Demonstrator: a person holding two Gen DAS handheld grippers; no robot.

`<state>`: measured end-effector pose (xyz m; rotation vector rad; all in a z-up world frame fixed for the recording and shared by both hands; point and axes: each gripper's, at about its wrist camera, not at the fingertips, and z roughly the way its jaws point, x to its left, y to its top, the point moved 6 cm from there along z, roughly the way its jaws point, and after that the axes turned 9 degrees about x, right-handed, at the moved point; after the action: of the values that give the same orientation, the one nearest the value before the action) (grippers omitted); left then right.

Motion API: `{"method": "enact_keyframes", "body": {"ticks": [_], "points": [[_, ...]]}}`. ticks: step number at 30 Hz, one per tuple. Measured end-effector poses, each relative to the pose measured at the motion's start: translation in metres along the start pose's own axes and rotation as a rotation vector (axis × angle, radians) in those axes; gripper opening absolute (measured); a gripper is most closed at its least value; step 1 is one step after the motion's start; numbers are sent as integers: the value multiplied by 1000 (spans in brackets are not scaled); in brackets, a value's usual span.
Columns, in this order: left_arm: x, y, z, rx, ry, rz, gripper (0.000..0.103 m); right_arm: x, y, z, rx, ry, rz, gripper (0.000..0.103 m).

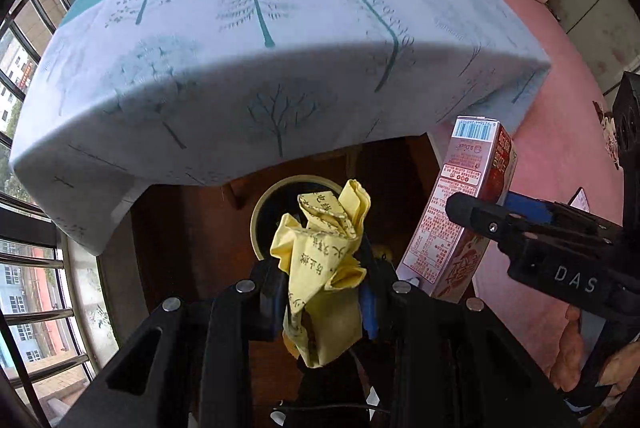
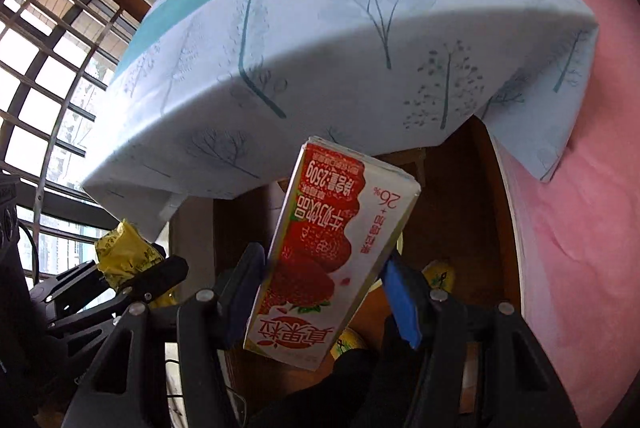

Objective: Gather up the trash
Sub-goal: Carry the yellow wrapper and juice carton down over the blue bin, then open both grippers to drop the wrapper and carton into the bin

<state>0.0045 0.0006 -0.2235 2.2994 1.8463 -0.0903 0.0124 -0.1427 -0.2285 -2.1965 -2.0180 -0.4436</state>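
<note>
Left wrist view: left gripper clamped on crumpled yellow paper, poised above bin for dropping. Right gripper clamped on milk carton, carried alongside for binning.

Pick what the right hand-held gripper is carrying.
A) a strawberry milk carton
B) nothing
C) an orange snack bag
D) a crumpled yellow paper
A: the right hand-held gripper has its fingers pressed on both sides of the strawberry milk carton; the crumpled yellow paper is in the left one.
</note>
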Motion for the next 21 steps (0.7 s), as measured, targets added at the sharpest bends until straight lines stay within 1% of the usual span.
{"method": "enact_keyframes", "body": {"ticks": [5,6,8,10,13,14,15,16,17,19,20,21], "points": [[3,0,65,10,33,14,28,-11,-4,66,43,-46,-53,59],[5,1,79,9,36,16,29,-14,-4,80,51,-45,-57,60],[8,3,102,-12,11,15,29,-21,-3,107,67,-43,-59,60],[12,4,125,-25,21,23,31,-27,-1,132,81,-34,-64,60],[18,4,160,1,20,30,37,-34,4,165,98,-15,-63,61],[20,3,170,10,25,26,45,-37,7,174,103,-10,-56,61],[24,4,179,14,32,21,55,-41,9,184,115,-3,-46,61],[29,3,187,19,43,12,60,-45,11,194,133,7,-32,61],[33,4,193,28,55,4,69,-48,13,202,151,19,-17,61],[38,6,203,39,72,-7,75,-54,16,213,164,22,-1,64],[40,6,206,47,87,-11,80,-55,18,216,159,12,-3,67],[41,8,209,49,97,-14,81,-55,19,217,155,4,-8,68]]}}
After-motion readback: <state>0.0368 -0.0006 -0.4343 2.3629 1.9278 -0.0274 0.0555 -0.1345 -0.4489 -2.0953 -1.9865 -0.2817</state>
